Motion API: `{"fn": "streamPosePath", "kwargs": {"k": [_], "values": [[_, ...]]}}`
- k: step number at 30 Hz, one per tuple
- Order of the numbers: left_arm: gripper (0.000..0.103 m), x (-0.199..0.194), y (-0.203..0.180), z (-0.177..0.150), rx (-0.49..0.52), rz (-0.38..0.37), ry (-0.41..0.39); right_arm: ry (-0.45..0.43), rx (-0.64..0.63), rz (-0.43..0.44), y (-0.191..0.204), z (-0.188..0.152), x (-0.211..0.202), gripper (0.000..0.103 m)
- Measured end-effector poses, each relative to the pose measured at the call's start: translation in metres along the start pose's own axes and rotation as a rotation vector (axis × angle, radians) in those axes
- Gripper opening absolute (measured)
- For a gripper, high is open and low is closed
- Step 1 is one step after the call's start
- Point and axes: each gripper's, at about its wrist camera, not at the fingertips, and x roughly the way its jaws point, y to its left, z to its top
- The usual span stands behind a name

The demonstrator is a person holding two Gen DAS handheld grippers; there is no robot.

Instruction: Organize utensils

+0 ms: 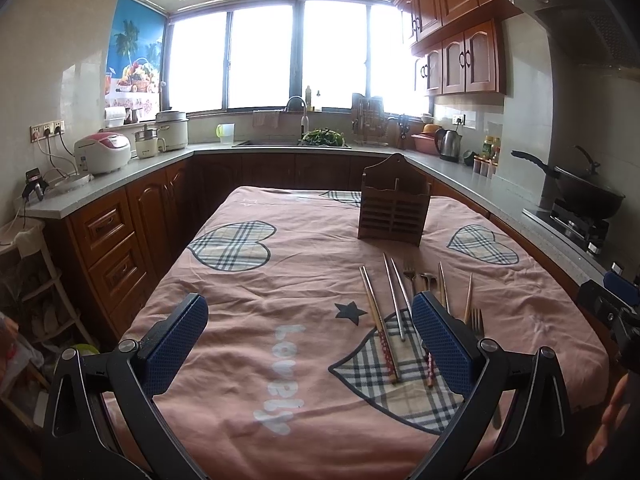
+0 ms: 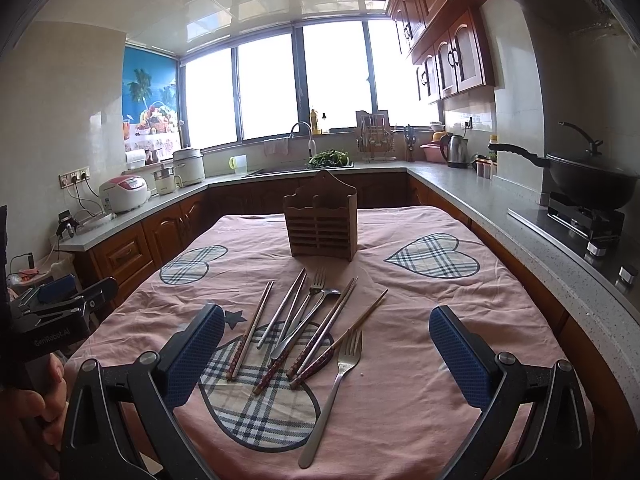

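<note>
Utensils loose on pink tablecloth [image 2: 420,360], wooden holder [image 2: 320,222] upright behind them.
Left to right: left gripper [image 1: 310,344] spread wide, empty; chopsticks [image 2: 252,330], spoon [image 2: 306,324], and fork [image 2: 334,384] lying flat, long axes toward holder, fanned slightly; right gripper [image 2: 326,354] spread wide, empty, above the pile.

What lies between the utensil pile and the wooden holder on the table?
Only bare pink tablecloth. In the right wrist view, the utensil pile stops short of the wooden holder, with nothing in the gap.
</note>
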Motion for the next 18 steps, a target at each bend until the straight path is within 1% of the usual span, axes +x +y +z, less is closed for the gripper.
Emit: {"fn": "streamPosePath", "kwargs": {"k": [3, 6, 8, 15, 17, 18], "values": [[0.103, 0.01, 0.002, 0.002, -0.007, -0.019, 0.036, 0.01, 0.006, 0.003, -0.003, -0.001, 0.004, 0.103], [0.103, 0.03, 0.007, 0.005, -0.036, -0.053, 0.105, 0.033, 0.022, 0.008, -0.008, -0.001, 0.012, 0.103], [0.103, 0.045, 0.008, 0.007, -0.043, -0.062, 0.142, 0.044, 0.034, 0.006, -0.013, 0.001, 0.018, 0.103], [0.103, 0.098, -0.001, 0.014, -0.014, -0.081, 0.249, 0.093, 0.073, -0.003, -0.031, 0.006, 0.05, 0.102], [0.102, 0.113, -0.006, 0.015, -0.004, -0.088, 0.275, 0.113, 0.085, -0.002, -0.036, 0.007, 0.062, 0.101], [0.1, 0.12, -0.008, 0.016, 0.001, -0.092, 0.285, 0.124, 0.091, -0.002, -0.038, 0.008, 0.068, 0.098]]}}
